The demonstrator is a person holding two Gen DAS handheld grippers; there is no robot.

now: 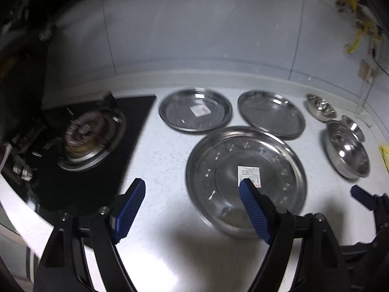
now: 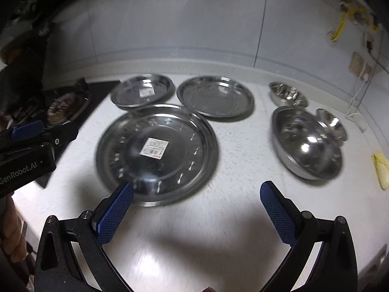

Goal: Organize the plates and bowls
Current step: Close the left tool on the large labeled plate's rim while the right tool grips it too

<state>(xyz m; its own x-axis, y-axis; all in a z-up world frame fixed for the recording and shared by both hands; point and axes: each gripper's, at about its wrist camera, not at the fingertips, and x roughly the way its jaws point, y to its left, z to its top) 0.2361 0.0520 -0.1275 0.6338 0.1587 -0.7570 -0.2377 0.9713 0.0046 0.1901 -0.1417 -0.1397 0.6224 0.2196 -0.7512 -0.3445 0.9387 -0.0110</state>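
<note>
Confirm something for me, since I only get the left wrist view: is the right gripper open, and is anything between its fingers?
Observer: The right gripper is open with nothing between its blue fingers. It hovers over the speckled white counter, with the large round steel plate with a white sticker ahead to its left and the large shiny steel bowl ahead to its right.
Operator: What is the yellow thing cut off at my right edge?
Observer: It is a pale yellow crumpled item lying flat on the counter to the right of the bowl, apart from it. I cannot tell what it is.
</note>
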